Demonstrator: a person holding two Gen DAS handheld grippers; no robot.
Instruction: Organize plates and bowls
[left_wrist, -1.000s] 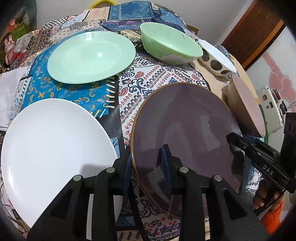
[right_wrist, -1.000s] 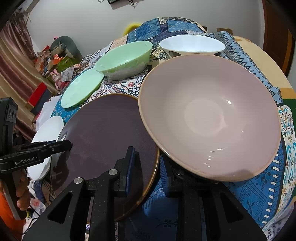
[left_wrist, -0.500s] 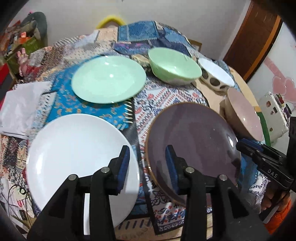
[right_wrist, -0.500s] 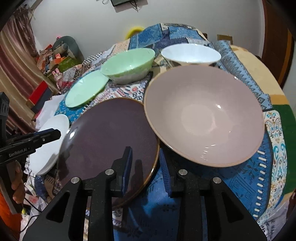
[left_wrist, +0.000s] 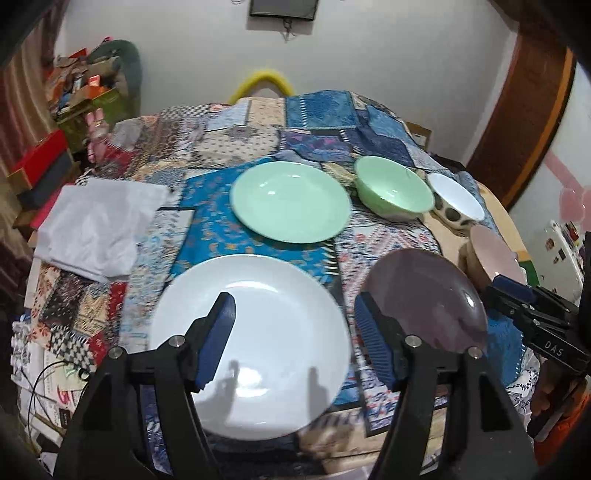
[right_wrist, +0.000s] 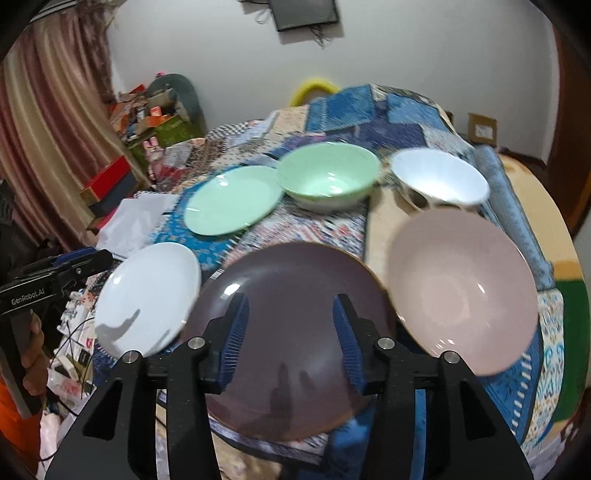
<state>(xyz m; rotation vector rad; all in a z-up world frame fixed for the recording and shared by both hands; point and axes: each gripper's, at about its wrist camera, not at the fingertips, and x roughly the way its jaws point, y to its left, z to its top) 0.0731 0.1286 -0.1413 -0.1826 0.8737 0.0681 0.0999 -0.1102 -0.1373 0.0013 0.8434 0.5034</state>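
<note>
Your left hand-held gripper (left_wrist: 294, 334) hangs above the white plate (left_wrist: 255, 339), pads apart, nothing between them; the jaws have just been opening. Your right hand-held gripper (right_wrist: 289, 341) hovers over the dark purple plate (right_wrist: 291, 332), pads also apart and empty, likewise just opened.

Layout reads as sorted by kind: the plates lie nearest you and to the left, with the green plate (left_wrist: 290, 202) beyond the white one. The bowls sit farther out and to the right: green bowl (right_wrist: 328, 181), spotted white bowl (right_wrist: 439, 181), pink bowl (right_wrist: 461, 291). All rest on the patchwork-covered table (left_wrist: 258, 147), unstacked. Judgement: both hands free to start the next pick.
</note>
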